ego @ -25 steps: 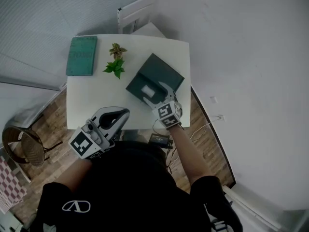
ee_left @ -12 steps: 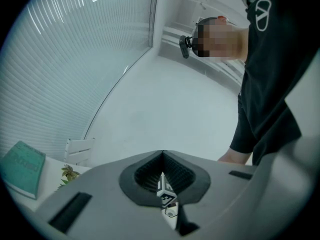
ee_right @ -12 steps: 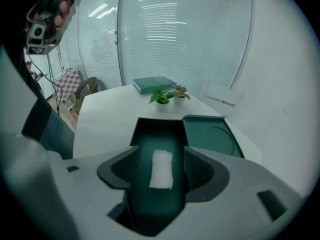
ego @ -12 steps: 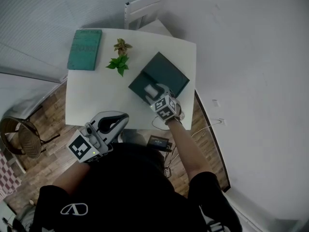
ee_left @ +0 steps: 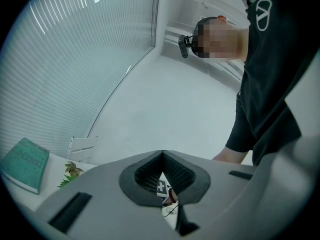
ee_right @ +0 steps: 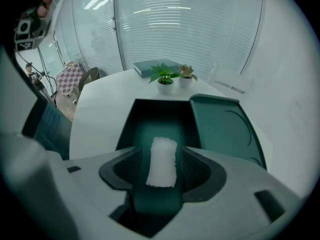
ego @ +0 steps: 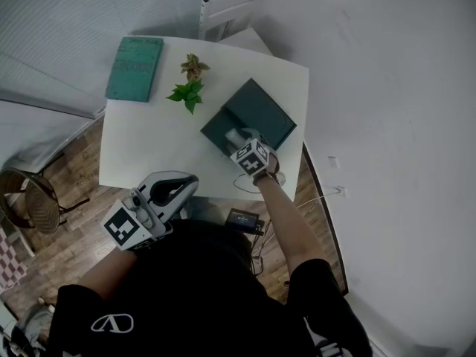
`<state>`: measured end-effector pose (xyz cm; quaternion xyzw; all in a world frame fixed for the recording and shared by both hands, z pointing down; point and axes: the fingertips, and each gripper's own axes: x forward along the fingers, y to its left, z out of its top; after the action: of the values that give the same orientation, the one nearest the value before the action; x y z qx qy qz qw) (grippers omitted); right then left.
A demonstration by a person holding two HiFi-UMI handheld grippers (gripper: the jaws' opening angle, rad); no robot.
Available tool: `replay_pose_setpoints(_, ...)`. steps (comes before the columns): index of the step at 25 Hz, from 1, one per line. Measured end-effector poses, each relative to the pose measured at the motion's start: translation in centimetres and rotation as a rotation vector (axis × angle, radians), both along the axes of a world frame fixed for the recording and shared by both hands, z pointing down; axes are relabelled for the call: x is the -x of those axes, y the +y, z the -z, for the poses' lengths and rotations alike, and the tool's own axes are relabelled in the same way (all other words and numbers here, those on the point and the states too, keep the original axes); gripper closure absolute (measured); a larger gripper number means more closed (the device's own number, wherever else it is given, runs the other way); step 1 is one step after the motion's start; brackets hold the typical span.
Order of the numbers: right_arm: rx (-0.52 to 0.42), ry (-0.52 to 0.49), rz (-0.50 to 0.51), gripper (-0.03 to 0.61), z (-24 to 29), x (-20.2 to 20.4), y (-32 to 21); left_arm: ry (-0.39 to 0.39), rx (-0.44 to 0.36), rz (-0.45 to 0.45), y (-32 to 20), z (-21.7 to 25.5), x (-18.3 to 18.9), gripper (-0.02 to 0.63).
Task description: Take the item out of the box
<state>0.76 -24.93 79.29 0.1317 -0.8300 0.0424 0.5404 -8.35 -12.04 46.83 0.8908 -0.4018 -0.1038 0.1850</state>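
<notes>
A: Anything hidden?
B: From overhead, the right gripper (ego: 242, 138) covers the box's (ego: 256, 110) near end.
A: The white item (ee_right: 161, 161)?
B: Lower centre of the right gripper view, inside the box, between jaws that were just closing, untouched. The left gripper (ee_left: 161, 156) is pinched together.

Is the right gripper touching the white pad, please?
Apart. Right gripper view: the right gripper's jaws have just been closing round the white pad, gaps both sides.
</notes>
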Motion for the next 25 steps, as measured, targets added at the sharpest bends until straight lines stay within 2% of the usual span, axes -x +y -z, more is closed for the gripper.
replay_pose_setpoints(7,-0.011,0.106,0.063,0.357,-1.6,-0.3,0.2,-0.004,0.009,0.004,0.0,-0.8,-0.1,0.607)
replay_pose_setpoints(19,0.01,0.204,0.085,0.388,-3.0,-0.1,0.4,0.009,0.017,0.008,0.3,-1.1,-0.2,0.607)
replay_pose_setpoints(25,0.001,0.219,0.091,0.4,-3.4,-0.2,0.3,0.005,0.023,0.004,0.2,-1.3,-0.2,0.607)
